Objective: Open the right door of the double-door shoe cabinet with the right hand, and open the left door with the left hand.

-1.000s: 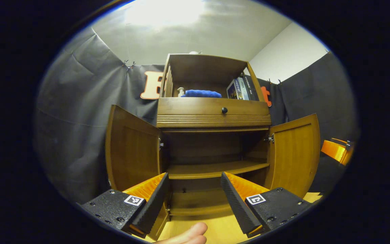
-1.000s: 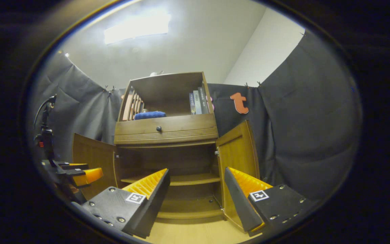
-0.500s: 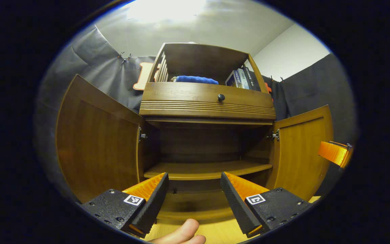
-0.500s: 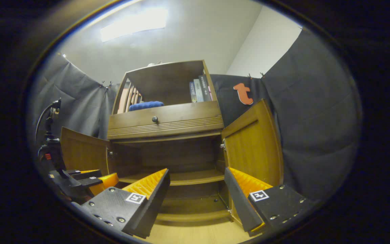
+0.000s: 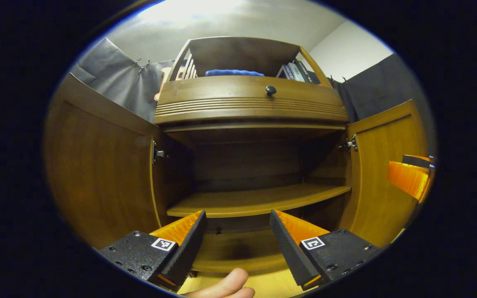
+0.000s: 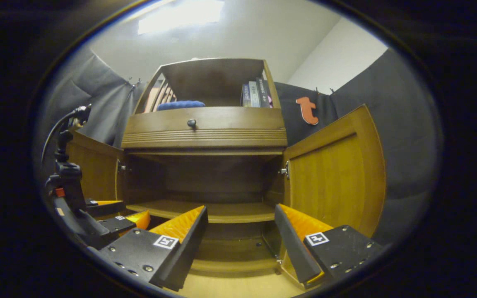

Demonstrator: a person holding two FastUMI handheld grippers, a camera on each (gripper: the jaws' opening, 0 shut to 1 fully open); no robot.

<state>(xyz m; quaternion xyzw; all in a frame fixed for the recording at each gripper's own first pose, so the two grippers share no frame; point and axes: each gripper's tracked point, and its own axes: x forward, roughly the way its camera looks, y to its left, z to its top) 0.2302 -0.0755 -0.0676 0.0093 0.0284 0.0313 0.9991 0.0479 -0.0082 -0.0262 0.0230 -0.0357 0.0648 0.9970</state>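
Shoe cabinet (image 5: 251,107) at frame centre, left door (image 5: 102,174) and right door (image 6: 336,174) swung open; left gripper (image 5: 238,231) and right gripper (image 6: 240,227) jaws wide apart, holding nothing.

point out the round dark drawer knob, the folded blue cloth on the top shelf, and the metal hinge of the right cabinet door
Round dark drawer knob (image 5: 271,90): left gripper view, on the knob's face.
Folded blue cloth (image 6: 181,105): right gripper view, on the middle of its front fold.
Metal hinge of the right wooden door (image 6: 285,170): right gripper view, on the hinge body at the door's inner edge.
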